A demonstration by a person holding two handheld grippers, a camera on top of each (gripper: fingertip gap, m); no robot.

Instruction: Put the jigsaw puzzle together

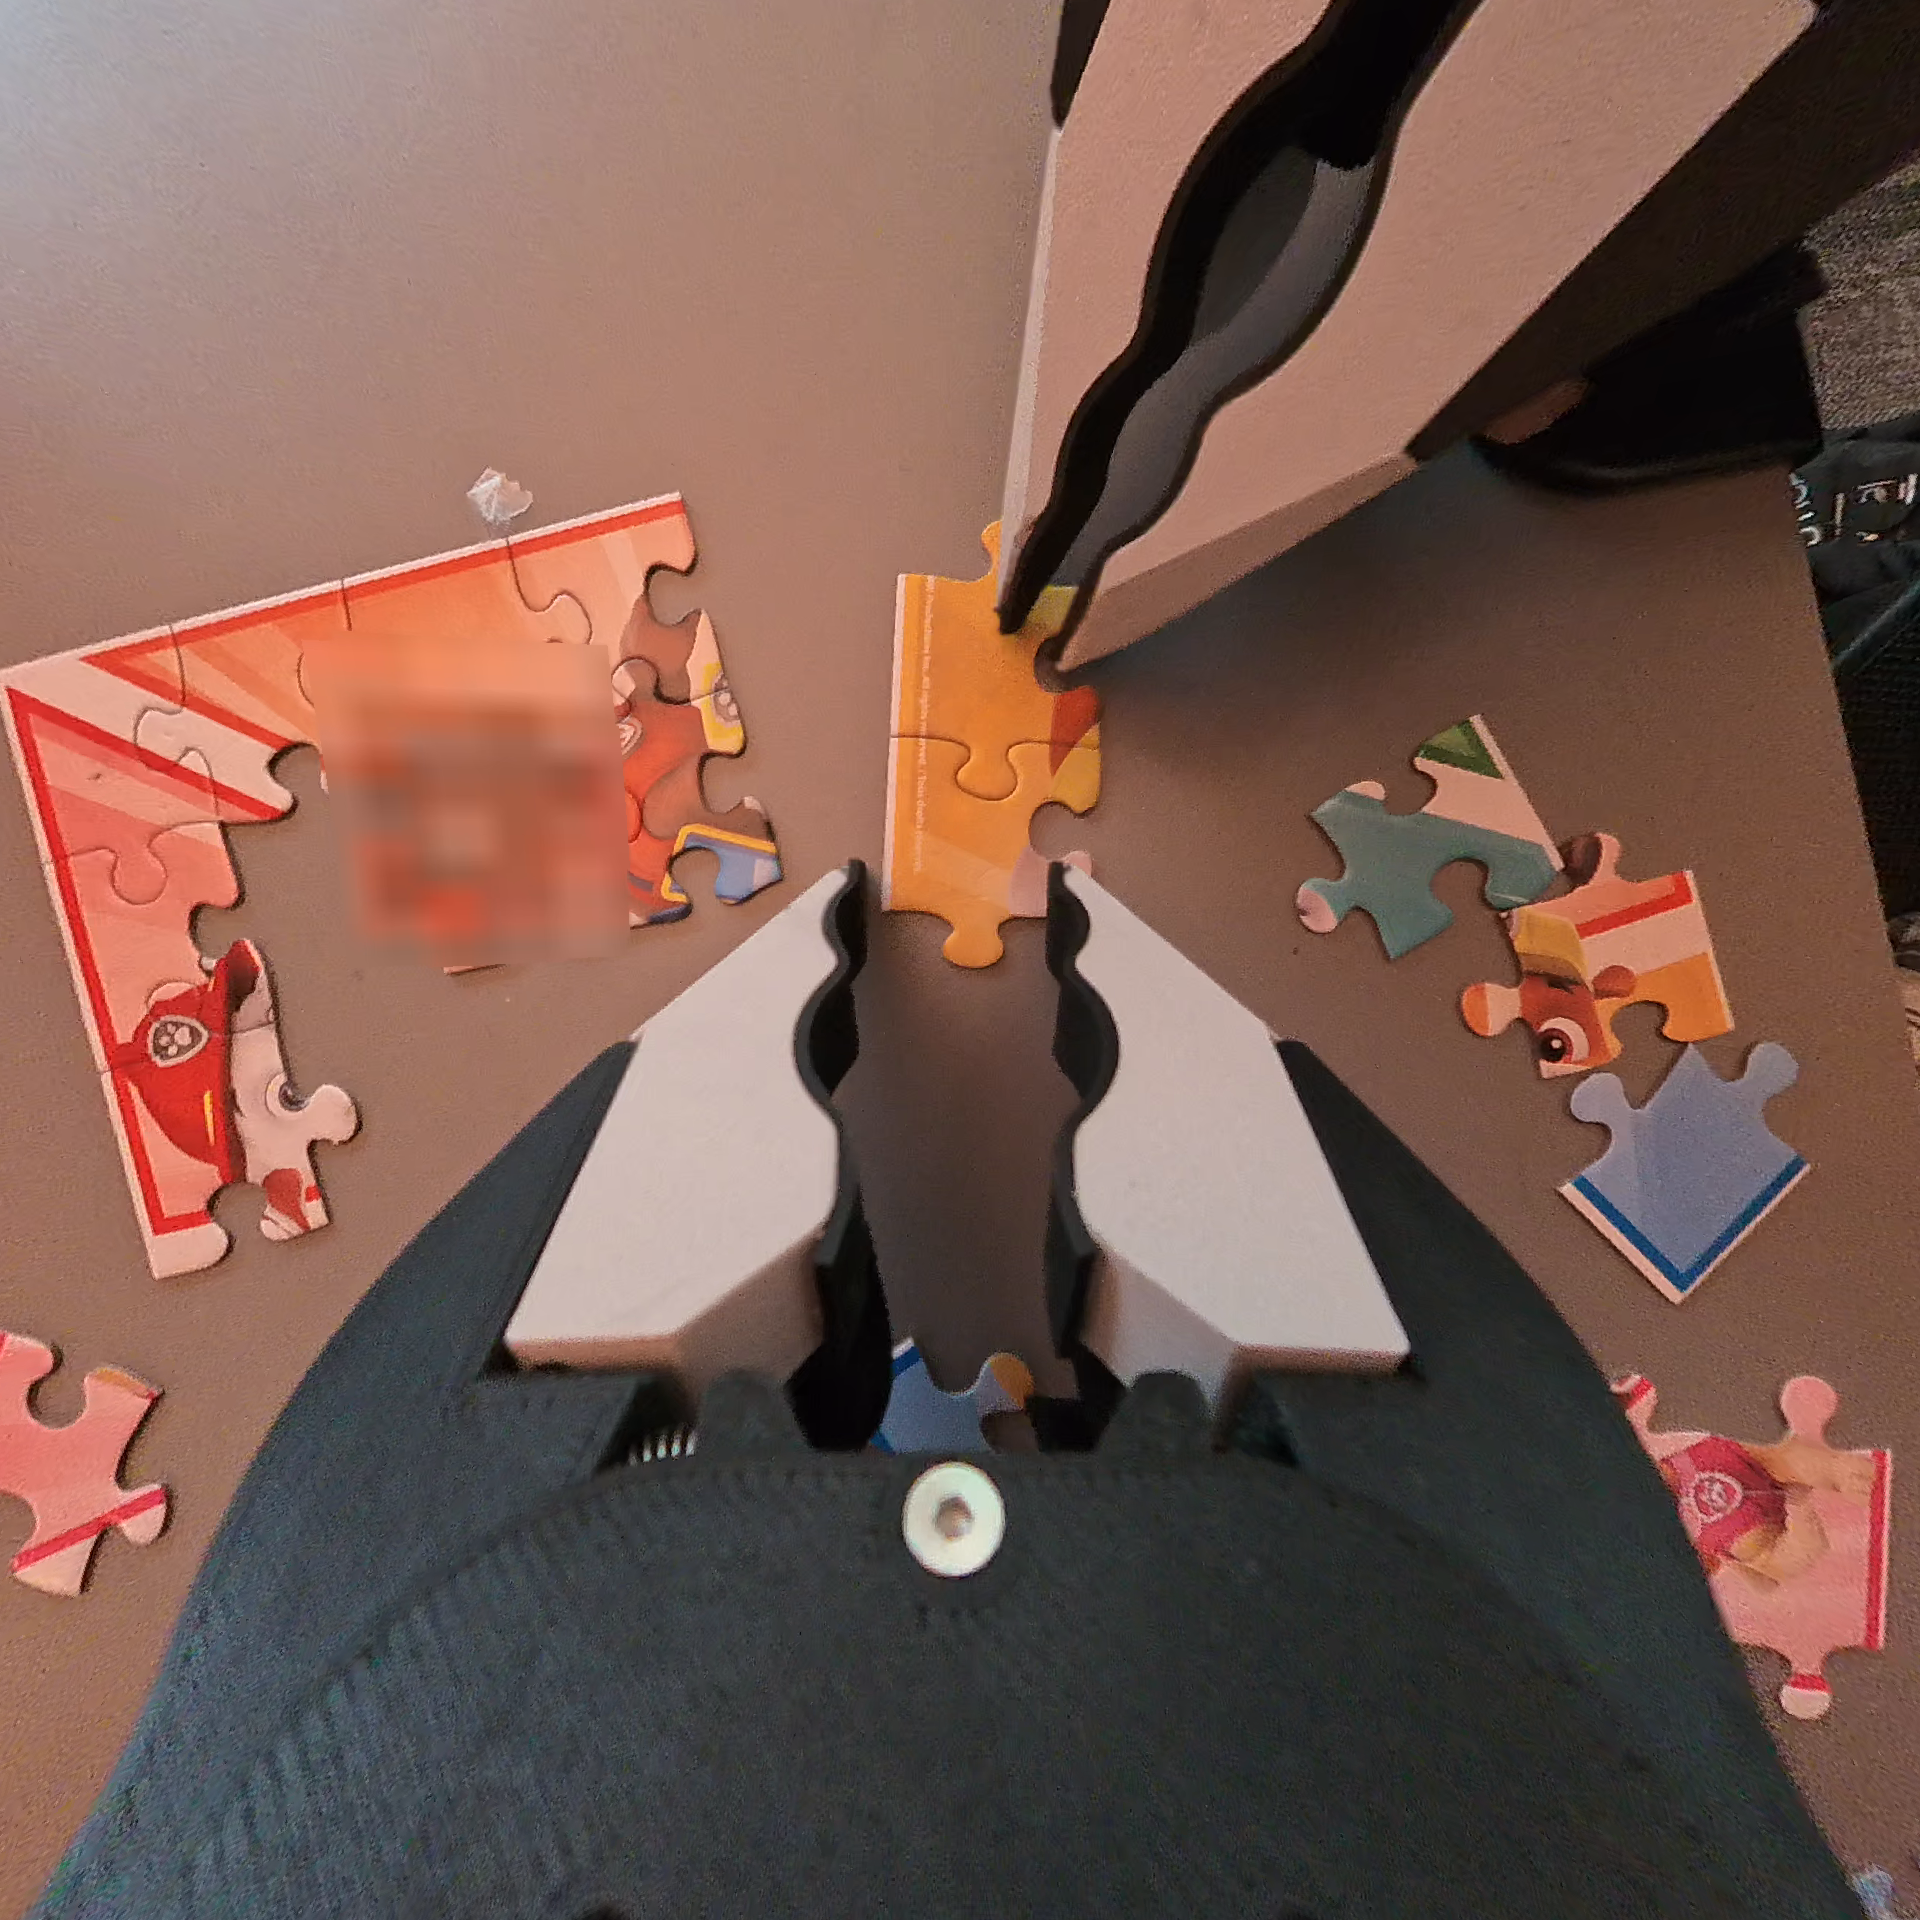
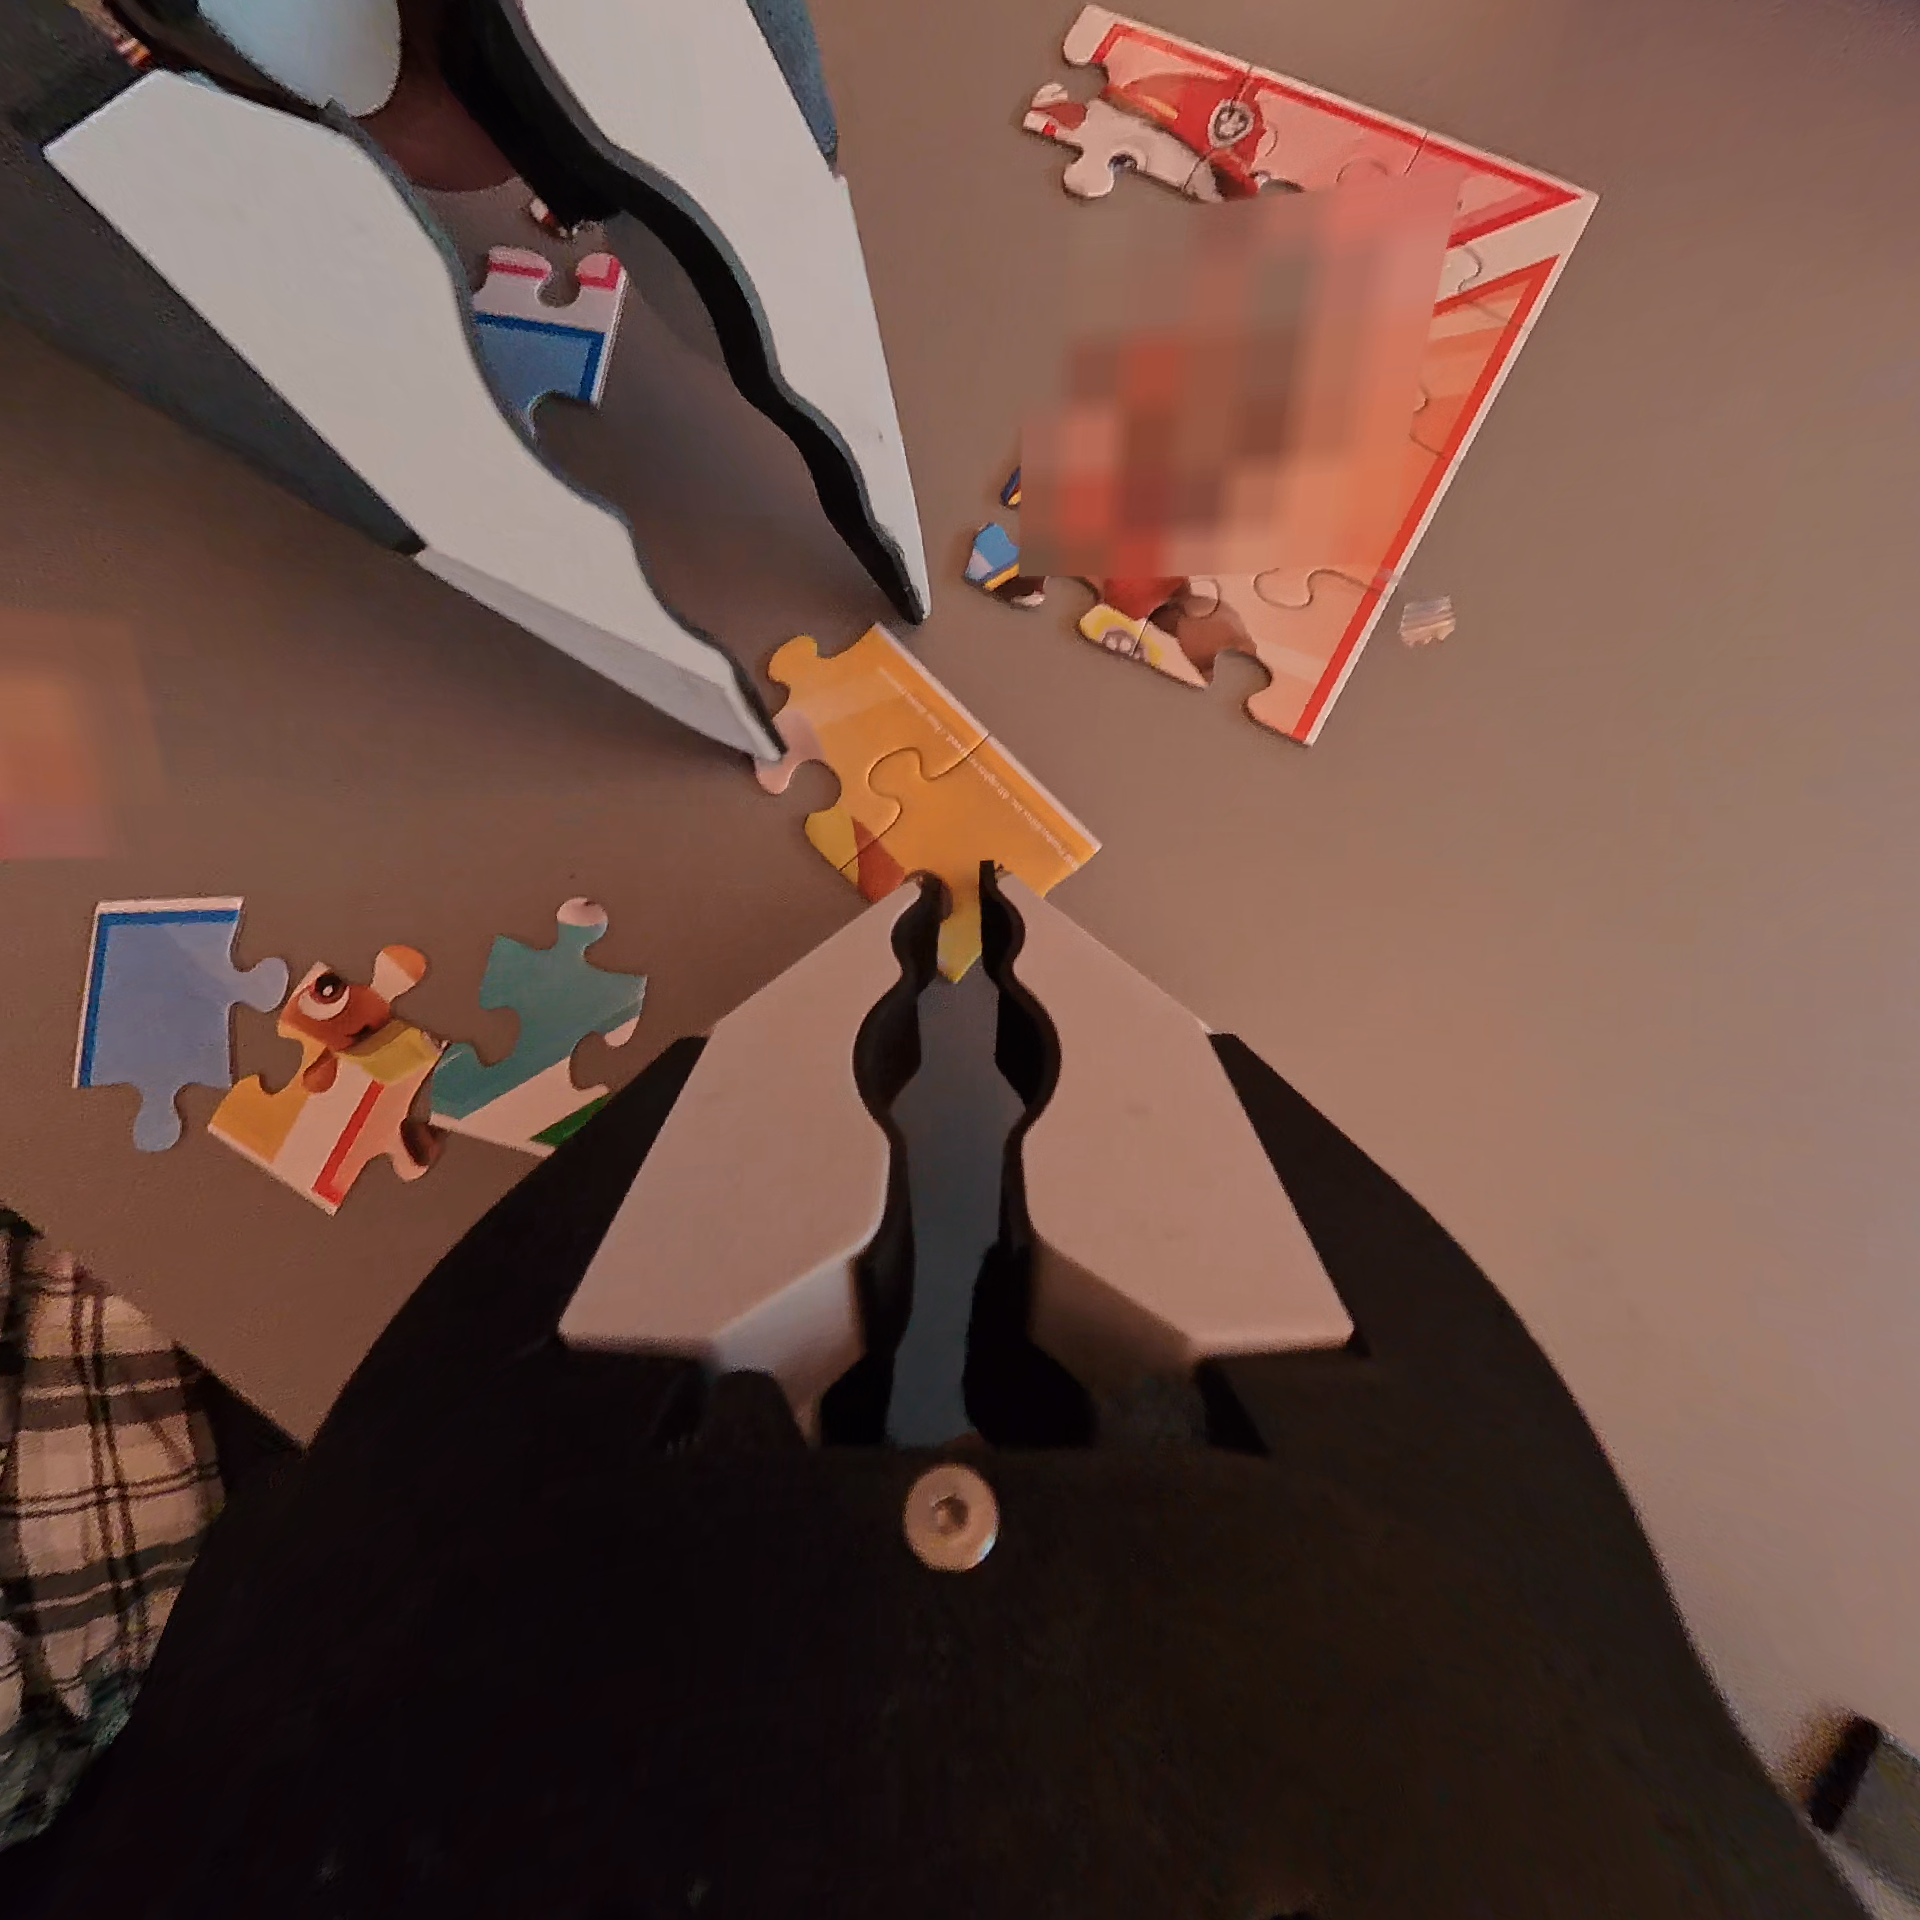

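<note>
Yellow cardboard sits at the centre of your work: two joined yellow pieces (image 1: 987, 748) lie flat on the brown bench (image 1: 520, 260), one straight edge running down their left side in the left wrist view. Your left hand-held gripper (image 1: 954, 883) stands with a clear gap between its fingers, gripping nothing, its tips just at the near end of that yellow pair. Your right hand-held gripper (image 2: 961, 896) comes in from the far side with its fingers drawn almost together, tips resting on the far yellow piece; in its own view a sliver of yellow shows in the narrow gap, but you cannot tell whether it is truly pinching the piece or only pressing on it.

To the left lies the assembled red-and-orange corner section (image 1: 343, 790), well apart from the yellow pair, with a small crumpled scrap (image 1: 499, 497) touching its far edge. To the right, three loose pieces cluster close: a teal piece (image 1: 1423, 842), an orange puppy-face piece (image 1: 1600, 966) overlapping its edge, and a blue corner piece (image 1: 1688, 1174) just near of that. A pink piece (image 1: 73, 1455) lies near left, another pink piece (image 1: 1787, 1527) near right, and a small blue piece (image 1: 951, 1403) shows under your left hand-held gripper. Plaid cloth (image 2: 83, 1455) shows at the left edge of the right wrist view.
</note>
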